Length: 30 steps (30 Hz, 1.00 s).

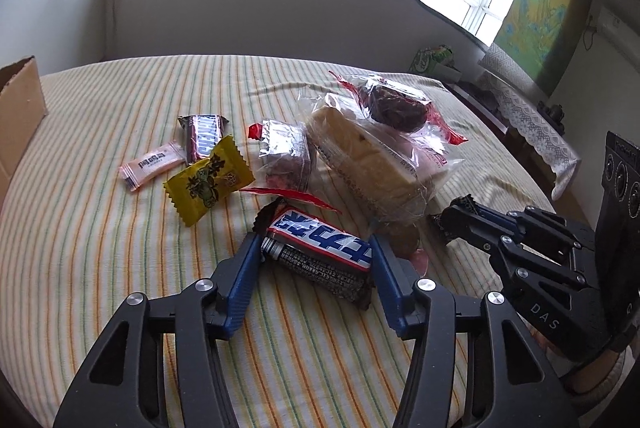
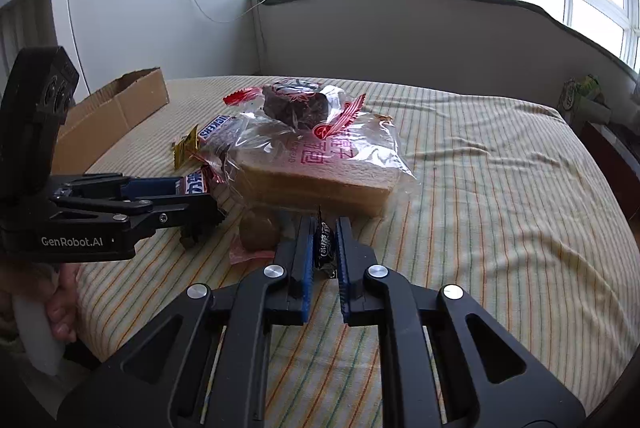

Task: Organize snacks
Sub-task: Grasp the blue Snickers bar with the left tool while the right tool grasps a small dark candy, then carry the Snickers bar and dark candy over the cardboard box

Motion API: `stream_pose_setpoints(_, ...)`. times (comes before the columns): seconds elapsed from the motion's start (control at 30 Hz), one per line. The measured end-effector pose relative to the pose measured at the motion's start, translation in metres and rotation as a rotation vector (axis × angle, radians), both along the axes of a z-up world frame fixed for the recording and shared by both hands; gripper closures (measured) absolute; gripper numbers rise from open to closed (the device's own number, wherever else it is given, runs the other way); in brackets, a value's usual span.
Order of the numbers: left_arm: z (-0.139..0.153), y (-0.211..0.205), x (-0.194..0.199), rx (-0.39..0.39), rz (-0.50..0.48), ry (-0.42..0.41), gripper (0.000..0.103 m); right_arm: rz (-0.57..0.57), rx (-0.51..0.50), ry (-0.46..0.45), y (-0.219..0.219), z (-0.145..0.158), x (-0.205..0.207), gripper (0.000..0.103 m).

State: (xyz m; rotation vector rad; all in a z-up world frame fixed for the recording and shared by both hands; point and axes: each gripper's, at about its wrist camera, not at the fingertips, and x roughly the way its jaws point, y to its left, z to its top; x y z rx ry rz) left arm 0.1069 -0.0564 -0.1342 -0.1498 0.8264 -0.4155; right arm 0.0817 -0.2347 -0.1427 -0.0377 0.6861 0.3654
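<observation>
Snickers bar (image 1: 320, 248) lies on the striped bed (image 1: 100, 248) just in front of the bagged bread (image 1: 372, 164), between the blue fingers (image 1: 240, 280) of the left gripper (image 1: 312, 256), which close against its two ends. Right gripper (image 2: 325, 248), just in front of the bread's near edge, is clamped on a small dark wrapped candy (image 2: 324, 248); yellow packet (image 1: 208, 180), pink packet (image 1: 152, 164) and second Snickers (image 1: 202, 136) lie left of the bread, cardboard box (image 2: 116, 112) further left
</observation>
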Motion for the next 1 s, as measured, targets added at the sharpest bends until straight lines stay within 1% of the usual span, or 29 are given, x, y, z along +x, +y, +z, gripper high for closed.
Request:
stream_pose_setpoints(0.07,0.000,0.005,-0.002,-0.021,0.005,0.000,0.051,-0.021,0.064,0.000,-0.009,0.002,-0.002,0.093)
stream_pose_setpoints(0.13,0.000,0.011,-0.004,-0.046,0.011,0.006,0.051,-0.031,0.097,0.003,-0.015,0.004,-0.005,0.093)
stream_pose_setpoints(0.37,0.006,0.019,-0.019,-0.040,0.023,-0.003,0.051,-0.068,0.188,-0.005,-0.031,0.009,-0.014,0.093)
stream_pose_setpoints(0.57,0.012,0.016,-0.026,-0.037,0.024,-0.020,0.051,-0.099,0.246,-0.010,-0.046,0.013,-0.022,0.093)
stream_pose_setpoints(0.8,0.025,0.020,-0.037,-0.035,0.037,-0.060,0.051,-0.087,0.257,-0.024,-0.039,0.022,-0.028,0.093)
stream_pose_setpoints(1.0,0.047,0.032,-0.046,-0.036,0.059,-0.128,0.051,-0.034,0.253,-0.085,-0.013,0.051,-0.032,0.093)
